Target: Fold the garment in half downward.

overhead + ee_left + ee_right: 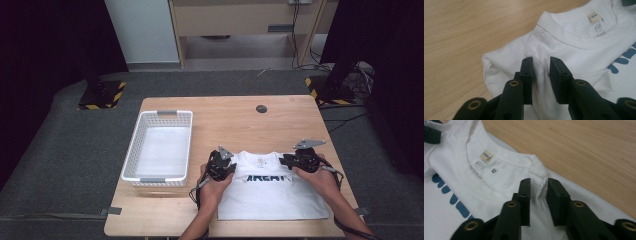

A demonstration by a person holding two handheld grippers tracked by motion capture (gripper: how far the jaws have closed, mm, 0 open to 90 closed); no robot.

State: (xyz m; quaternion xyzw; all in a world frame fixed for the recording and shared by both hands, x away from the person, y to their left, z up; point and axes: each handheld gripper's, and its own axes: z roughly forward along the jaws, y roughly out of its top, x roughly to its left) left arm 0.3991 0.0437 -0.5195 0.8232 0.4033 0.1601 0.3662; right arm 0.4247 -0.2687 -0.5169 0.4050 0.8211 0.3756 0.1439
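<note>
Wooden table (240,120) carrying a flat white T-shirt (272,197), empty basket (145,135) beside it: I'm pinching a fabric ridge at each shoulder in my left gripper (541,72) and right gripper (538,191), jaws narrow, folding not yet begun.

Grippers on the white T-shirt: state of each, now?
Left gripper: closed on a pinched fold of the white cotton T-shirt at one shoulder.
Right gripper: closed on its other shoulder fold.
</note>
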